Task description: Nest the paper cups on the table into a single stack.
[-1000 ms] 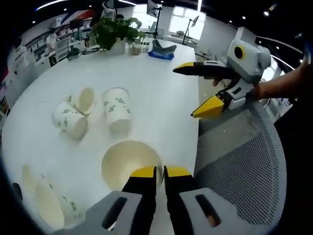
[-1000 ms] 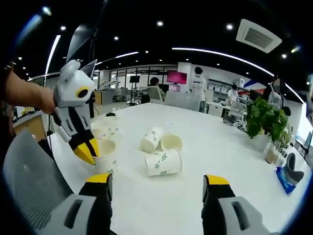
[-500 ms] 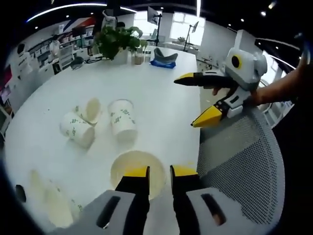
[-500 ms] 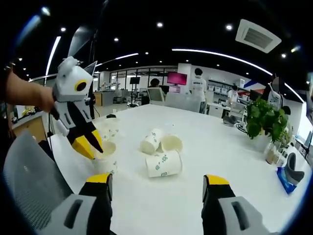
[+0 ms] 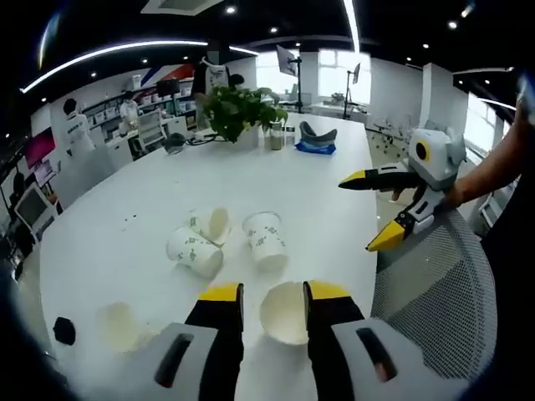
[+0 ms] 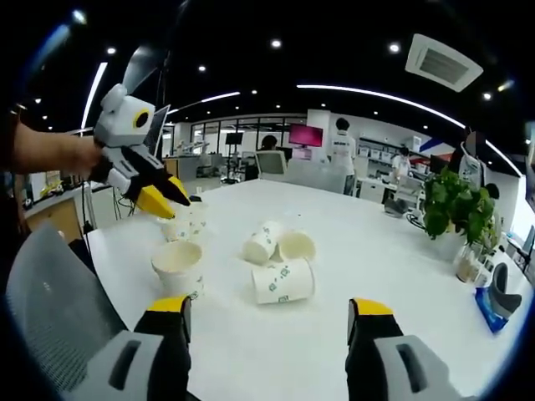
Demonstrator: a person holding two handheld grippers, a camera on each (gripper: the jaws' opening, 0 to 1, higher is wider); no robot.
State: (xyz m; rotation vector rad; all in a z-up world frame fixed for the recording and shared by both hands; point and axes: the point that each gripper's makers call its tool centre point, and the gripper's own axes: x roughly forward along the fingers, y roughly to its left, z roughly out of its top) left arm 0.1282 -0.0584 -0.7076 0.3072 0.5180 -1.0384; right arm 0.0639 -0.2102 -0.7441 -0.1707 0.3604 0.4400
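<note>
We hold both the left hand-held gripper (image 6: 159, 200) and right hand-held gripper (image 5: 380, 209) released above the surface (image 5: 150, 188), the upright cup (image 6: 177, 267) below the left one, so next we likely grasp a tipped cup (image 6: 282, 281) ahead.

The left gripper's (image 5: 273, 291) own jaws cover both sides of the upright paper cup (image 5: 285, 312) between them.

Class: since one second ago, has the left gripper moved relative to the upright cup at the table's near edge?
Yes. In the right gripper view the left gripper has lifted up off the upright cup, which stands apart below it.
</note>
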